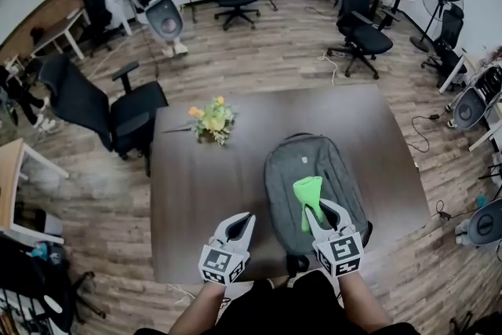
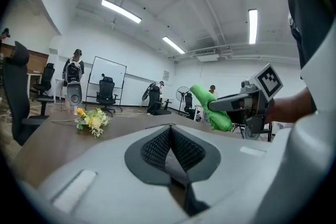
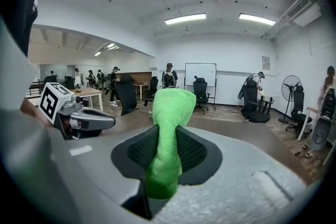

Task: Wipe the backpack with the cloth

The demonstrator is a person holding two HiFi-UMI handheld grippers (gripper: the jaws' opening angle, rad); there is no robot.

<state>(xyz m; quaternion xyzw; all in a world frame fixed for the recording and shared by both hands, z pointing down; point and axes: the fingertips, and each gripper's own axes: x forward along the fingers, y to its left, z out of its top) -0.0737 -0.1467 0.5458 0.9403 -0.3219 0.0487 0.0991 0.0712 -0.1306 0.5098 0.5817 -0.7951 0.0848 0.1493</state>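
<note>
A grey backpack (image 1: 292, 165) lies flat on the dark brown table (image 1: 196, 200), near its front right. Above the backpack's near end, my right gripper (image 1: 314, 209) is shut on a bright green cloth (image 1: 307, 195). In the right gripper view the cloth (image 3: 169, 113) stands up between the pads of the right gripper (image 3: 167, 136). My left gripper (image 1: 244, 219) hovers over the table just left of the backpack, shut with nothing in it. In the left gripper view the left gripper (image 2: 170, 132) has its pads touching, and the cloth (image 2: 209, 106) shows at the right.
A small bunch of yellow flowers (image 1: 211, 121) lies on the table's far left part. A black office chair (image 1: 118, 112) stands against the table's left side. More chairs, desks, fans and people are farther off on the wooden floor.
</note>
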